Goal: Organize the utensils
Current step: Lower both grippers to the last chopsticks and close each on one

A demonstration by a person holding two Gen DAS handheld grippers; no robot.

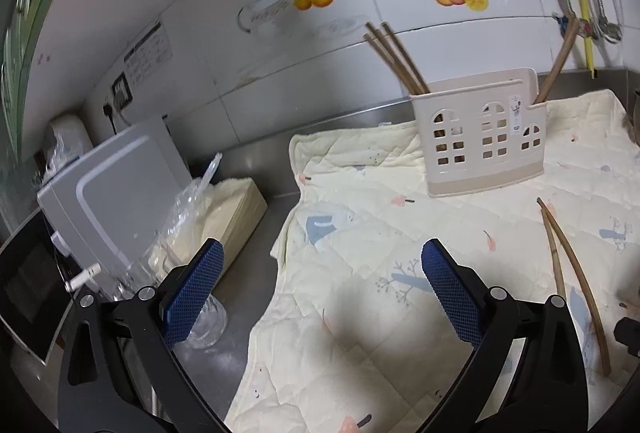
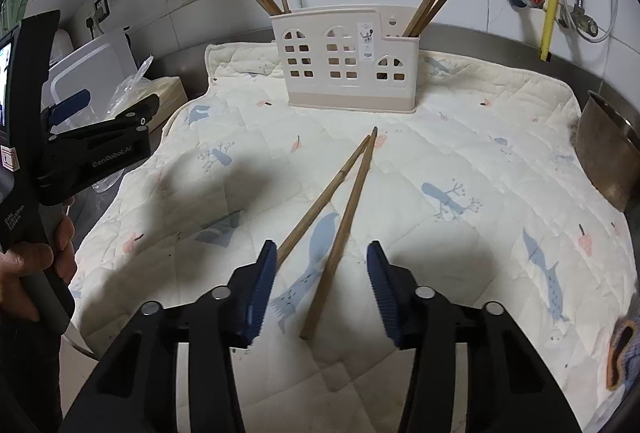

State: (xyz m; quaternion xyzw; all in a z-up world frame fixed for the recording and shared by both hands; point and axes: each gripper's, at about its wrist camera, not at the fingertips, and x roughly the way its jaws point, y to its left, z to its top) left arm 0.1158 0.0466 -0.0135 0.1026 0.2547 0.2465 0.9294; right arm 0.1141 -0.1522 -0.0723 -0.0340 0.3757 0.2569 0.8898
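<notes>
Between my right gripper (image 2: 322,287) pads lie two wooden chopsticks (image 2: 340,229), butts toward me, long axes running away to the holder (image 2: 348,63). Its jaws are part-closed, not yet pressing the sticks; one stick sits by the left pad, the other midway. My left gripper (image 1: 322,293) hangs wide and empty, further off, so I judge the right hand takes them. They lie on a printed quilted cloth (image 2: 500,161) over a steel counter, tiled wall behind.
</notes>
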